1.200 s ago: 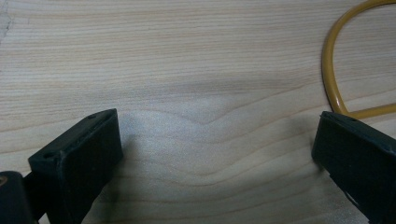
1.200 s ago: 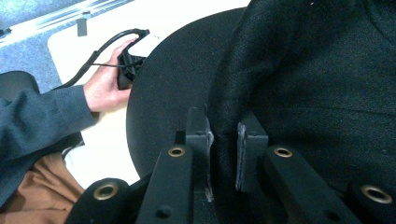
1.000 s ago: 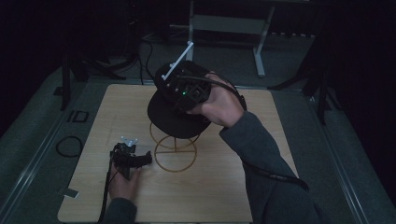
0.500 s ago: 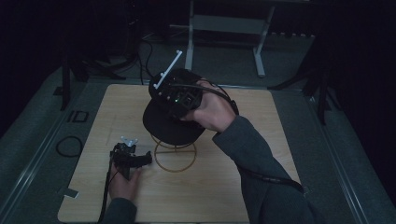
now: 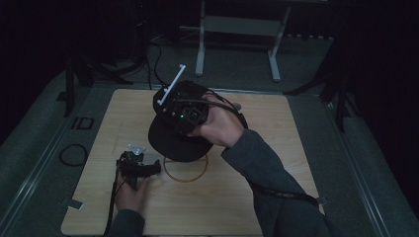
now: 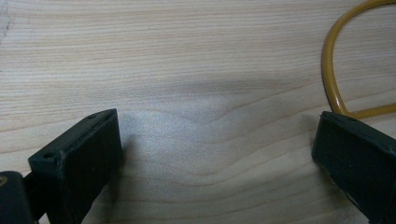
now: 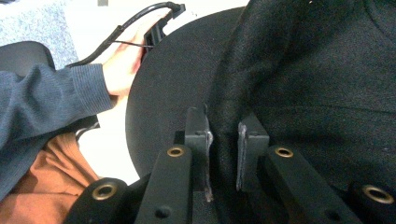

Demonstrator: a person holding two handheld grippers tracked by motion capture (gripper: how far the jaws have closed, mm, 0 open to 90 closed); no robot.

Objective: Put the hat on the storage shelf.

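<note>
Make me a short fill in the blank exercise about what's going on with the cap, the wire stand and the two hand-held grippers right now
1. The right hand-held gripper is shut on a fold of the ____ cap.
2. The left hand-held gripper has its jaws ____ with only bare wood between them.
3. The yellow ring of the wire stand lies on the ____ table.

Missing words: black; open; wooden

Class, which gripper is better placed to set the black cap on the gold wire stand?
Right: the right gripper grips the black cap above the gold wire stand; the left gripper rests open.
</note>
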